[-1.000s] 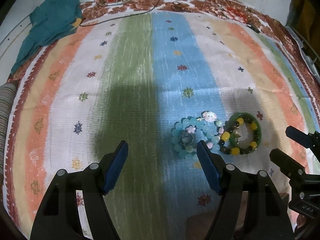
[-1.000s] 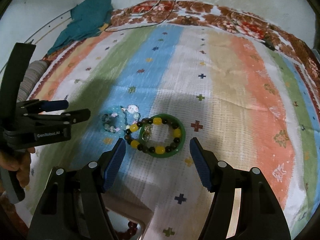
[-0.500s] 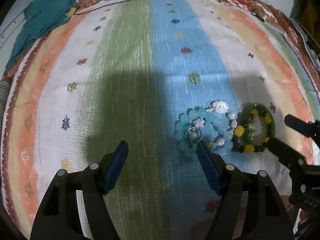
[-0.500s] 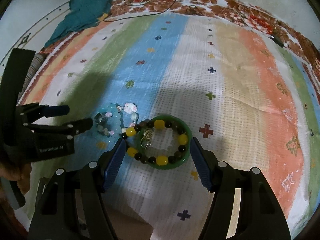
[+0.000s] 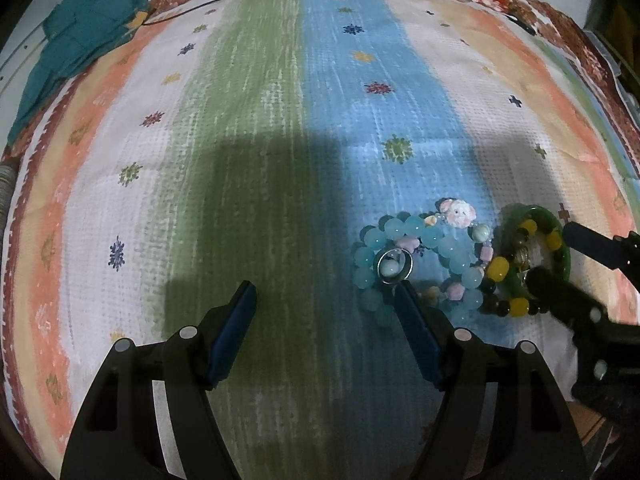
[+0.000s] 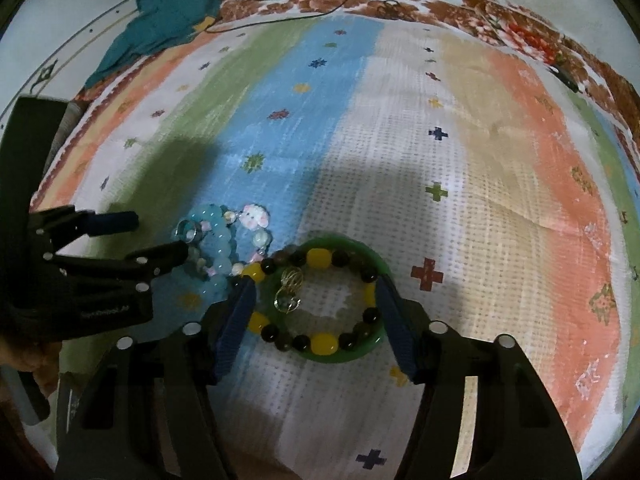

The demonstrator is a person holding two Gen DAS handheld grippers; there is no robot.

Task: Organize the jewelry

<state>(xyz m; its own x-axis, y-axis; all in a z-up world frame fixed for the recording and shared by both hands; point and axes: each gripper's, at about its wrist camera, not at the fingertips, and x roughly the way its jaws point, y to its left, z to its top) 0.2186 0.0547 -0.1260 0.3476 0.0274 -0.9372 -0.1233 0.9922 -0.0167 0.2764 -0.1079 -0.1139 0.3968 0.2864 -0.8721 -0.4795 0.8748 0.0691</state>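
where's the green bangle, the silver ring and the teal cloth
green bangle (image 6: pixel 362 354), right wrist view, on its near rim
silver ring (image 5: pixel 394 266), left wrist view, on the bead seen through its hoop
teal cloth (image 5: pixel 76 36), left wrist view, on its middle folds

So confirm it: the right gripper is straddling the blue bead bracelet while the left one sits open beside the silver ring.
Wrong bracelet. In the right wrist view the right gripper straddles the green bangle, not the blue bead bracelet. Its jaws have just been closing. The left gripper does sit open beside the silver ring.

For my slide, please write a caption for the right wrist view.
Right gripper closing around the green bangle and its beaded bracelet.
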